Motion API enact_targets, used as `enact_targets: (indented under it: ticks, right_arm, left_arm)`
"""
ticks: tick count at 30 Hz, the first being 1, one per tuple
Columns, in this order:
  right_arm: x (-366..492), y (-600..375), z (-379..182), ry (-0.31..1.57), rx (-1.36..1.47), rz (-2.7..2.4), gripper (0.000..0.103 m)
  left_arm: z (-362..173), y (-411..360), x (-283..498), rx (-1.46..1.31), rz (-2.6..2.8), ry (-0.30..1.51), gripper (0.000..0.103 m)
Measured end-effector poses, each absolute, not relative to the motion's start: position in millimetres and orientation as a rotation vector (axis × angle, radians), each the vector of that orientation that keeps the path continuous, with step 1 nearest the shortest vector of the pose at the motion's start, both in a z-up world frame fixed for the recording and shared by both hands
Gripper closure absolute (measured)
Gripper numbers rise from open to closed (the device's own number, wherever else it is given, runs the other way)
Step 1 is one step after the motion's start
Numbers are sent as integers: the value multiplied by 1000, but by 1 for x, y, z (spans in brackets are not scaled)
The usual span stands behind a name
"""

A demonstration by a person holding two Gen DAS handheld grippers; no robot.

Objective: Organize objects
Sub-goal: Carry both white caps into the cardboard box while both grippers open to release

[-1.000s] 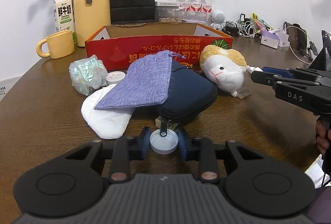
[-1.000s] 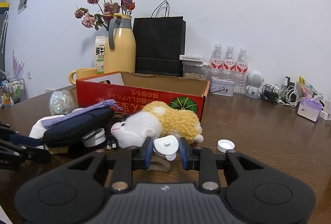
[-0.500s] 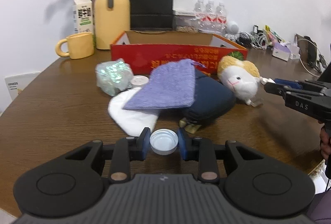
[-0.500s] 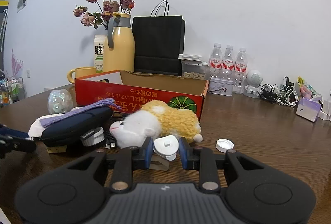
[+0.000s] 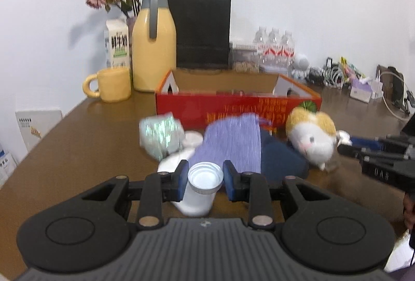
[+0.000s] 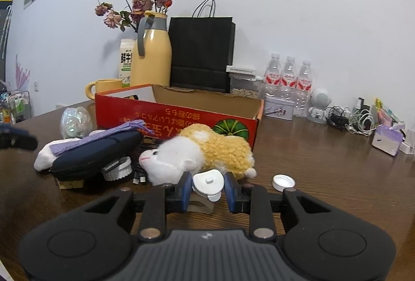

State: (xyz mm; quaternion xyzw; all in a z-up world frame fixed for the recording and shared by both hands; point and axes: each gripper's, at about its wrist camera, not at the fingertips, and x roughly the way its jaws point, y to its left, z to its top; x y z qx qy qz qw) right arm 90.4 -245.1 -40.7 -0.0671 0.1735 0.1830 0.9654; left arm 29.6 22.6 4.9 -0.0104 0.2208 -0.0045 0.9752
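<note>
Left wrist view: my left hand-held gripper [image 5: 205,178] pinches a white cap [image 5: 205,178]; I should release only above the red box [image 5: 237,107].

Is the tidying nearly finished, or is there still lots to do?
Just starting. The box shows nothing inside. The left gripper holds a cap, the right gripper a white plug. The plush, pouches and another cap wait on the table.
</note>
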Motion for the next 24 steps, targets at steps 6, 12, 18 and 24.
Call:
enact_targets:
  ticks: [6,12,18,24]
  right_arm:
    - [95,-232,-18,295,-124,444,77]
    - [119,-209,12,229,-135,497,77]
    - [157,-178,31,205,-155,520,77]
    - [203,-149,35,236,-159,516,77]
  left_arm:
    - [28,22,55,-18,-15,368,73]
    - [50,16,92,-22,-22,305,73]
    - [66,10,132,-26,-17,255,73]
    - [77,12,177,-57,1,234,73]
